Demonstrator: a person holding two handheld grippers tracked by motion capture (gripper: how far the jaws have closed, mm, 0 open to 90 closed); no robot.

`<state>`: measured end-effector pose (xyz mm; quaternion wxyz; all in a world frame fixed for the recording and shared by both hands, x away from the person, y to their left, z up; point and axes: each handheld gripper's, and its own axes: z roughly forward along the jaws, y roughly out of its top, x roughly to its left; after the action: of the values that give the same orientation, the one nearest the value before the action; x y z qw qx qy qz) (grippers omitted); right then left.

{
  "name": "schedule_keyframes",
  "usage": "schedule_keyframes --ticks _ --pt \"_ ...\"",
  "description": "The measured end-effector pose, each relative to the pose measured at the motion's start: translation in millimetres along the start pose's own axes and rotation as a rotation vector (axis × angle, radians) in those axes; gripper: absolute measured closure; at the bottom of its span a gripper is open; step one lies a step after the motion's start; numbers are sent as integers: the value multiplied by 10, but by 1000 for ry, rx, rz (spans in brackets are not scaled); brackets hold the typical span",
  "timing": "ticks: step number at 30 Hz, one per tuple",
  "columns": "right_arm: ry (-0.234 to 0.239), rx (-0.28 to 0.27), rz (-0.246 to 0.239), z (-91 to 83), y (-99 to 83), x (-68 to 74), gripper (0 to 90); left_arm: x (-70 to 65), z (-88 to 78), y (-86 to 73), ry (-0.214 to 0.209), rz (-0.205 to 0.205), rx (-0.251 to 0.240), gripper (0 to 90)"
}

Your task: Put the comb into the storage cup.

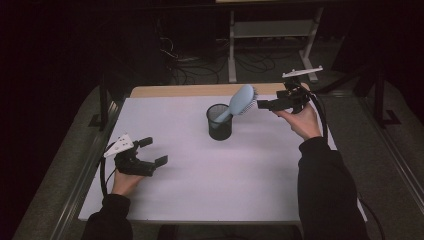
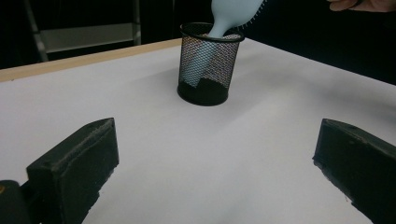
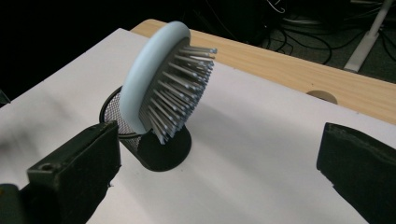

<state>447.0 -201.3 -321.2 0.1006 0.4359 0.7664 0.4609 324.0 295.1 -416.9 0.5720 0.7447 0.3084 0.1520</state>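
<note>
high view: the pale blue hairbrush [image 1: 239, 103] stands handle-down in the black mesh cup [image 1: 219, 122] near the middle of the white desk [image 1: 200, 185], its long axis leaning up and to the right, so the bristled head hangs past the cup's rim toward the right tool [image 1: 262, 105]; that tool sits just beside the head, jaws apart and holding nothing, and it is by far the nearer one; the left tool [image 1: 154, 151] rests low at the near left, well apart from the cup, jaws spread wide and empty.

left gripper view: the cup [image 2: 205, 65] stands ahead beyond bare desk, the brush's handle [image 2: 198, 63] showing through the mesh and slanting up out of the rim; nothing lies between.

right gripper view: the brush head [image 3: 161, 84] is close in front and somewhat to the left, bristles facing right, tilted over the cup [image 3: 154, 144]; both jaws stand wide with clear space between them; whether the left jaw touches the cup is hard to say, it probably just overlaps it in sight; nothing blocks a move onto the head.
</note>
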Motion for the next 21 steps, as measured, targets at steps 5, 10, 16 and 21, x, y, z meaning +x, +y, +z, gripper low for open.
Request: schedule_keyframes --ticks 5,10,16,21 --pt "-3 2 2 -42 -64 -39 0 2 -1 -2 1 -1 0 0" --pt "-7 3 6 -89 -131 -76 0 2 1 -4 2 -1 1 0" --pt "-13 7 0 -149 -205 -100 0 0 -1 -4 5 -3 1 0" --pt "-16 10 -7 -198 -269 -108 0 -1 -1 -5 4 -3 1 0"
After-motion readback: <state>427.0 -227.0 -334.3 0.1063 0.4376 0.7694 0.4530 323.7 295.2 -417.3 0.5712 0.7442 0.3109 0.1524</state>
